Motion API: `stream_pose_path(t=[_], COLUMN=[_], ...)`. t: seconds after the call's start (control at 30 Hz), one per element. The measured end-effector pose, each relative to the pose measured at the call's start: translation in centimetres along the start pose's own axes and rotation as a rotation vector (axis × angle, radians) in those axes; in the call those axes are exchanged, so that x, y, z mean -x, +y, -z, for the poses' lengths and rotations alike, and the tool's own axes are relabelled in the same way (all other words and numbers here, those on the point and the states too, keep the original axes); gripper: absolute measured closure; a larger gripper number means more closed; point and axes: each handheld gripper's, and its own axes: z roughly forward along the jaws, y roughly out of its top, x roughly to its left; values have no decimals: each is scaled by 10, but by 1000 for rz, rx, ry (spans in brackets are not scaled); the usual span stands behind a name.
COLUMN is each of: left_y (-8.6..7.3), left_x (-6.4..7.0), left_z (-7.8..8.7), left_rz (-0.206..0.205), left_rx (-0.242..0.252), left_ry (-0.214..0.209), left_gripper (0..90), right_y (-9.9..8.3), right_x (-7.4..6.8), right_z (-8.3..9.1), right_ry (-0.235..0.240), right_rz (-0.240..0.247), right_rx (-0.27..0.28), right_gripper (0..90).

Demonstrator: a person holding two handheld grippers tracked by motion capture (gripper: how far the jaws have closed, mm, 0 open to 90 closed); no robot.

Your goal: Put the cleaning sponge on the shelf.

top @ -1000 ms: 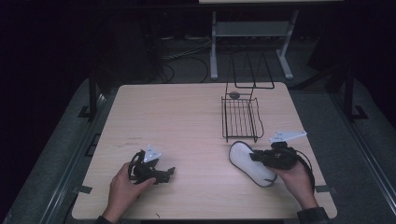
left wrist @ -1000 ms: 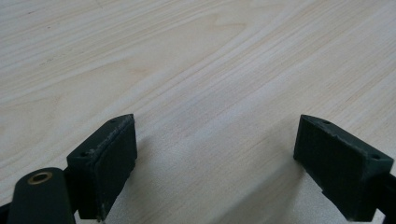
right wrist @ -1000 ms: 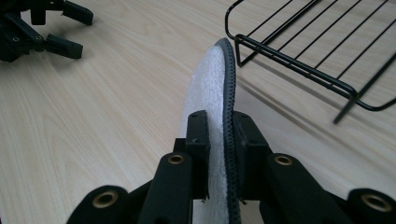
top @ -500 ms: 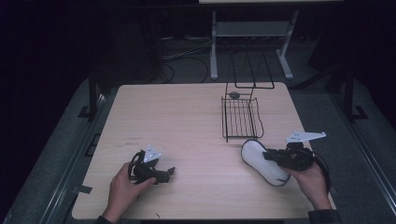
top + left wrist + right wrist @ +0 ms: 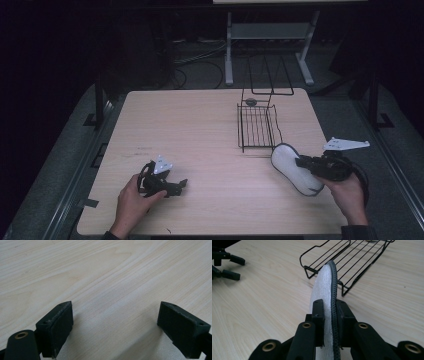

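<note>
A white fleecy insole [image 5: 294, 167] with a dark rim lies tilted at the table's right front, lifted by my right gripper [image 5: 304, 162], which is shut on it. In the right gripper view the insole [image 5: 325, 287] stands on edge between the jaws, and the gripper [image 5: 329, 315] clamps its near end. A black wire rack [image 5: 257, 126] stands just beyond it; the rack [image 5: 347, 257] shows close behind the insole's tip. My left gripper [image 5: 179, 186] rests on the table at the left front, open. Its jaws [image 5: 116, 327] are wide apart over bare wood.
The light wooden table [image 5: 195, 125] ends close to the right hand at the right edge. A small dark round object [image 5: 251, 102] lies behind the rack. A metal stand [image 5: 270, 35] and cables are on the floor beyond the table.
My right gripper has carried the insole to the right and slightly toward the front edge, away from the rack's foot. The left gripper has stayed in place.
</note>
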Motion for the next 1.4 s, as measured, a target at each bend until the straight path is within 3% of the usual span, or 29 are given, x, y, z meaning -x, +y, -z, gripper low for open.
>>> stream_pose_path(t=[0.43,0.93,1.4], left_y=[0,0,0], left_x=[0,0,0], left_z=[0,0,0], left_rz=[-2,2,2], left_rx=[-3,1,1], left_ry=[0,0,1], left_gripper=[124,124,124], right_y=[5,26,47], right_x=[10,19,22], right_z=[10,13,4], right_ry=[-32,-48,-40], right_rz=[-10,-5,3], right_rx=[32,83,120], right_gripper=[789,789,791])
